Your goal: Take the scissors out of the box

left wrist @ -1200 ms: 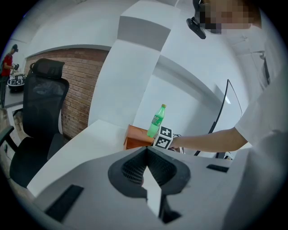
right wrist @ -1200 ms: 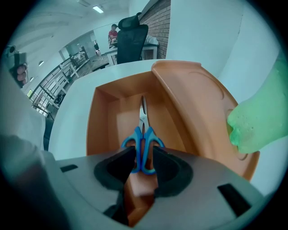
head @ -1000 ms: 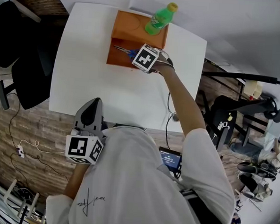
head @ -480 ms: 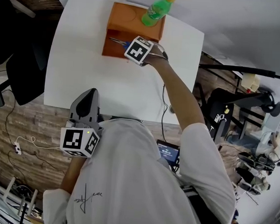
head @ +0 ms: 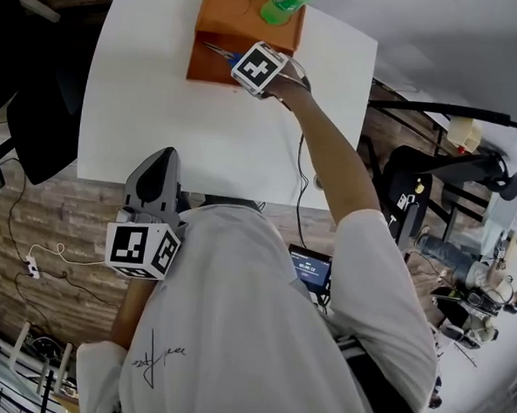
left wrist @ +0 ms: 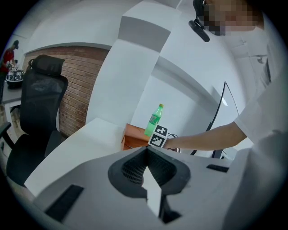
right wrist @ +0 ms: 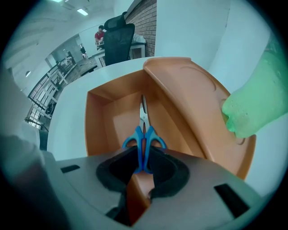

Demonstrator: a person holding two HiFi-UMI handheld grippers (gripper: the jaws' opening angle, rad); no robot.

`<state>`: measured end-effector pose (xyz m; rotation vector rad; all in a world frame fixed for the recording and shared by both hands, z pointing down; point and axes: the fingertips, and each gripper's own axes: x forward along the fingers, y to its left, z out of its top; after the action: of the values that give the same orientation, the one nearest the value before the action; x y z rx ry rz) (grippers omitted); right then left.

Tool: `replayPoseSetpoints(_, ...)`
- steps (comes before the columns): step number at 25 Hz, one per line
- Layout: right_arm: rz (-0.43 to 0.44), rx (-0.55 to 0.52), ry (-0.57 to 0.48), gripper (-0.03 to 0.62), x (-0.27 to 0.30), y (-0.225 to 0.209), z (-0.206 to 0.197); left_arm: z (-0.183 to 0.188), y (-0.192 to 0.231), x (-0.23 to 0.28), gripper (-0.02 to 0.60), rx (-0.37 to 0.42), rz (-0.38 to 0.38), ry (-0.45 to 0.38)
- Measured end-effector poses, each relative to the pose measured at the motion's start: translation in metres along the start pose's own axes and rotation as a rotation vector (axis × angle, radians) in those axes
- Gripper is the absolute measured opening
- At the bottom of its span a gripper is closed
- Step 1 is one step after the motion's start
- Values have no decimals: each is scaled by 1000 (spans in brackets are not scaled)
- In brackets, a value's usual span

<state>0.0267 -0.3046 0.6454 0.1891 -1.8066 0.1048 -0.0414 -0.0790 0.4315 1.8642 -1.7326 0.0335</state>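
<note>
An open orange box (head: 219, 29) stands at the white table's (head: 160, 108) far side, its lid (right wrist: 193, 103) folded back. Blue-handled scissors (right wrist: 143, 139) lie inside, blades (head: 217, 49) pointing left in the head view. My right gripper (right wrist: 143, 164) points steeply down into the box (right wrist: 101, 121). Its jaws are closing, with the scissor handles between them and the pads pressing on the handles. My left gripper (head: 160, 173) hovers at the near table edge, jaws together and empty; in its own view (left wrist: 145, 155) it faces the box (left wrist: 132, 137).
A green bottle (head: 284, 0) stands on the box lid, close to my right gripper's right side (right wrist: 256, 103). A black office chair (head: 38, 100) sits left of the table. Cables and a monitor arm lie off the right edge.
The whole scene has slid up and left in the head view. My right gripper stays over the scissors in the box, rolled slightly. The left gripper has hardly moved.
</note>
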Motion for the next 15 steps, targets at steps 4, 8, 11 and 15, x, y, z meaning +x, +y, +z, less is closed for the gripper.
replayPoseSetpoints(4,15,3,-17,92,1,4,3,-4,0,-6,8,3,2,9)
replayPoseSetpoints(8,7,6,-24,92,-3,5,3,-6,1,-11,8,3,3,9)
replayPoseSetpoints(11,3,26,-22,92,-6,5,2,-4,2,-16,8,6,3,6)
replayPoseSetpoints(15,-5,30,-23,92,-11,3,2,-2,5,-20,8,6,0,-2)
